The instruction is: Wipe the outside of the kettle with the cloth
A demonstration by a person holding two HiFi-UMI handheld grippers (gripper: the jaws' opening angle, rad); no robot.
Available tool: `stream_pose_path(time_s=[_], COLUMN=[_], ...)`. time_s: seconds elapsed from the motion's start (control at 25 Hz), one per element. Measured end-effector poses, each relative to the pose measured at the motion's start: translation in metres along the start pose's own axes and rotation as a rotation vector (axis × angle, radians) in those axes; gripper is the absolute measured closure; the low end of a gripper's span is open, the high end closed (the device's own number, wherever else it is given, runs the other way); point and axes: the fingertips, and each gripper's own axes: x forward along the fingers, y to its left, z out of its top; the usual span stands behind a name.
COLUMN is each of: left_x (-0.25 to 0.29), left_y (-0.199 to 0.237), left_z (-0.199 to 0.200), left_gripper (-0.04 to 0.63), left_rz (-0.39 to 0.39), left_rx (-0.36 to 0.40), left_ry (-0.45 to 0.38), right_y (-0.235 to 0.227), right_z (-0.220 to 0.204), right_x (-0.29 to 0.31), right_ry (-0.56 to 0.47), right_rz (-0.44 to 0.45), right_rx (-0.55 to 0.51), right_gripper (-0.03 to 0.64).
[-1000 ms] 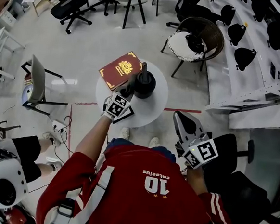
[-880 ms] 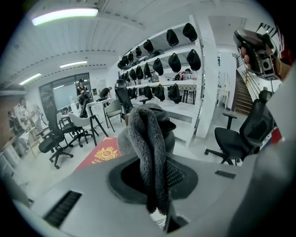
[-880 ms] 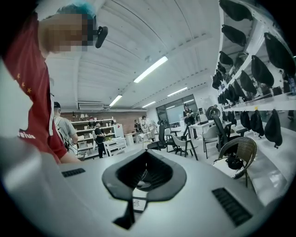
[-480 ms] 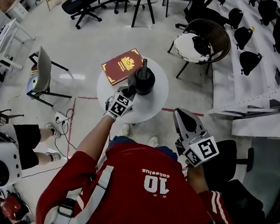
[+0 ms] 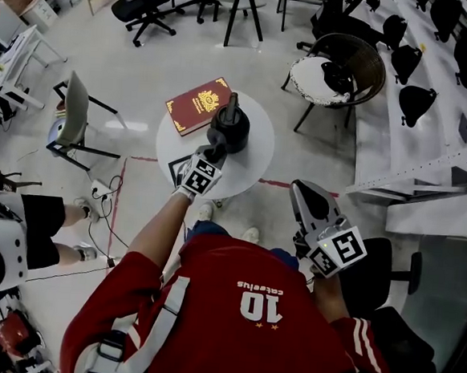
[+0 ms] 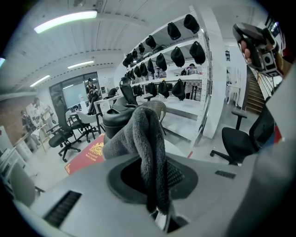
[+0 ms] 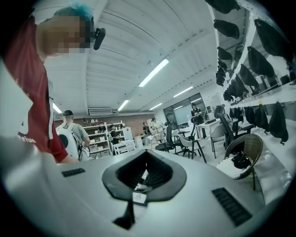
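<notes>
Head view is showing the black kettle point(image 5: 231, 131) standing upright toward the far edge of the round table point(image 5: 251, 168). Its contents are staying hidden, and a narrow part is jutting toward that far edge, beside the red book point(image 5: 198, 105). The left gripper point(image 5: 214, 149) is clenching the grey cloth point(image 6: 143, 134) at the kettle's near side. The right gripper point(image 5: 299, 193) is hanging off the table, jaws pressed together on nothing.

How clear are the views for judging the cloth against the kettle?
Head view: evenly lit and sharp, but the black kettle shows little detail. Left gripper view: strong fisheye; the cloth looms close, soft, hiding much of the kettle. Right gripper view: faces the room, useless here.
</notes>
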Motion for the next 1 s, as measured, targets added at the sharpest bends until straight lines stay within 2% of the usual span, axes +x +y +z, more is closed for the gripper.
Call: stream_pose_path(time_s=[0.24,1.0], left_x=[0.007,0.041], left_y=[-0.012,-0.045], left_z=[0.014,0.066], left_gripper=[0.546,0.546], left_rz=[0.013,-0.043], left_rx=[0.007,0.097], left_ry=[-0.005,-0.035], right_y=[-0.012,-0.037], right_z=[-0.004,-0.001], right_x=[-0.020,-0.054], right_ry=[-0.017,-0.062], right_rz=[-0.013,-0.066], right_rx=[0.015,0.047], right_gripper=[0.601,0.601])
